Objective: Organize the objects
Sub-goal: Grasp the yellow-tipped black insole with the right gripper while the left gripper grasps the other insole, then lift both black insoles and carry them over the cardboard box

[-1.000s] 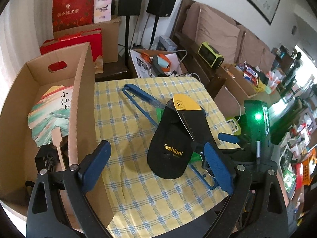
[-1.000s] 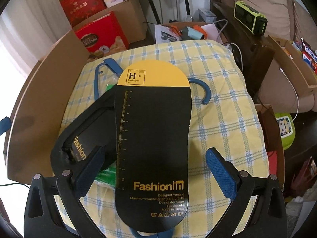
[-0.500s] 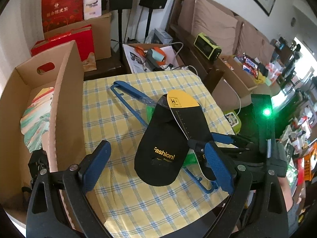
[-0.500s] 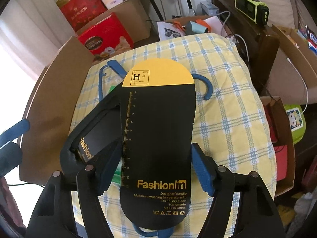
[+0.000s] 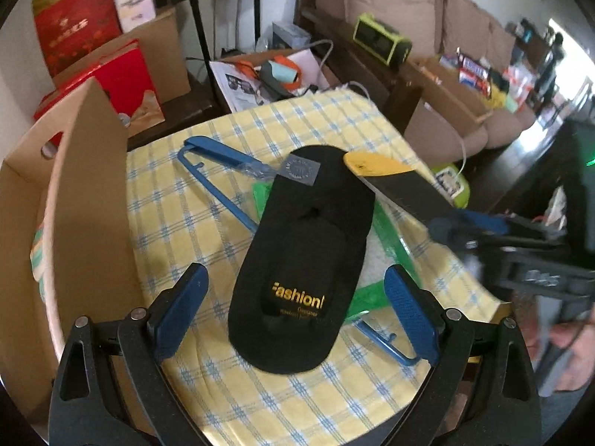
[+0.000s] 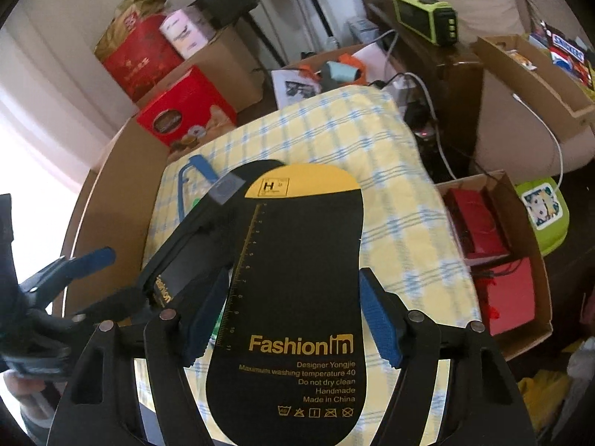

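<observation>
Right hand-held gripper [image 6: 290,319] is clamped across the sides of the flat black cardboard insert with the yellow toe end and gold "Fashion in" print [image 6: 297,297], near its heel end. Both blue pads look to be pressing the card's edges. In the left wrist view the card sits raised at an angle off the desk, yellow tip over the sock.

Left hand-held gripper [image 5: 293,301] has its jaws wide apart, straddling the heel of the black fabric sock on its card form, gold "Fashion" lettering [image 5: 301,260], and touching nothing. The sock lies on the yellow-and-blue checked cloth over the desk [image 5: 178,208], on top of a blue plastic hanger [image 5: 223,186] and a green plastic piece [image 5: 390,234]. An open brown cardboard box [image 5: 85,193] stands just beside it on the left, the likely drop point.

Handling, my read:
- Insert: very light, thin, stiff along its length but will bow or crease under a hard edge squeeze. Smooth print, so it could slip or swivel in the pads. An edge grip near the heel leaves a long lever, so move gently.
- Sock: light, soft knit, grippy against the pads; the card inside gives it shape. Take it across the width at the heel or mid-body, with light pressure.
- Hanger underneath may snag or drag along when the sock is lifted.
</observation>
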Demonstrator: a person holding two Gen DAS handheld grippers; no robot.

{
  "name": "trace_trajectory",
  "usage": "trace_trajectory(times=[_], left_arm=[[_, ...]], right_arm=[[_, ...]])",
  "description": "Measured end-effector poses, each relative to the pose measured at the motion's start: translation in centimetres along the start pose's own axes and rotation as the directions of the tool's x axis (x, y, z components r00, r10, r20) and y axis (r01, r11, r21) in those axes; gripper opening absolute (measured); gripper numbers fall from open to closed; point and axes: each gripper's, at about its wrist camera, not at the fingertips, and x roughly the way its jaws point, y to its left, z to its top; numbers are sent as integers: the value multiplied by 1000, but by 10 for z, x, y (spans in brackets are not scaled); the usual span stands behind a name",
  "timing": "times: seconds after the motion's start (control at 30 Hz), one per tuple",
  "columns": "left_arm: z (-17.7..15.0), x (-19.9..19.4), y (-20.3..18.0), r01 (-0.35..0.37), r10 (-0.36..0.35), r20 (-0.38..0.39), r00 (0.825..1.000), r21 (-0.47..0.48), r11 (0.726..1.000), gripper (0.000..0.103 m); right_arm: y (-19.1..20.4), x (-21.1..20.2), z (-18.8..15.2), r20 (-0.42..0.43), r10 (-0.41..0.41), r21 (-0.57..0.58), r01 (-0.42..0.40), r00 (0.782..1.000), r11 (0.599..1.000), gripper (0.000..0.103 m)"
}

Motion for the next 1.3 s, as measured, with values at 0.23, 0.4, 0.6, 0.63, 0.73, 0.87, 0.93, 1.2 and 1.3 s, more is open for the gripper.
trace_trajectory(times=[0.23, 0.4, 0.6, 0.63, 0.73, 0.87, 0.93, 1.2, 1.3], left_arm=[[6, 35, -13, -92, 94, -33, 995, 65, 994, 95], [6, 52, -22, -126, 133, -50, 990, 122, 984, 96], [10, 60, -18, -35, 44, -89, 995, 94, 995, 96], [11, 61, -17, -13, 22, -98, 995, 84, 996, 96], [13, 64, -10, 8, -3, -109, 994, 45, 999, 95], [14, 64, -4, 33, -32, -108, 994, 11, 999, 83], [15, 63, -3, 33, -32, -108, 994, 15, 999, 81], [14, 55, -9, -19, 22, -71, 997, 48, 999, 77], [14, 49, -8, -22, 24, -52, 998, 40, 999, 76]], right_arm=[[-12, -4, -4, -3, -19, 2, 19, 1000, 1000, 72], [-15, 4, -11, -22, -29, -4, 29, 999, 1000, 72], [-20, 15, -16, -46, -24, 2, 24, 999, 1000, 72], [-20, 17, -17, -48, -24, 4, 24, 999, 1000, 72], [-21, 21, -18, -59, -24, 6, 25, 998, 1000, 73], [-22, 26, -19, -72, -29, 10, 29, 997, 1000, 79], [-20, 29, -18, -77, -37, 0, 37, 996, 999, 82], [-4, 40, -16, -84, -106, -81, 99, 991, 992, 73], [-9, 39, -14, -88, -75, -46, 72, 993, 996, 72]])
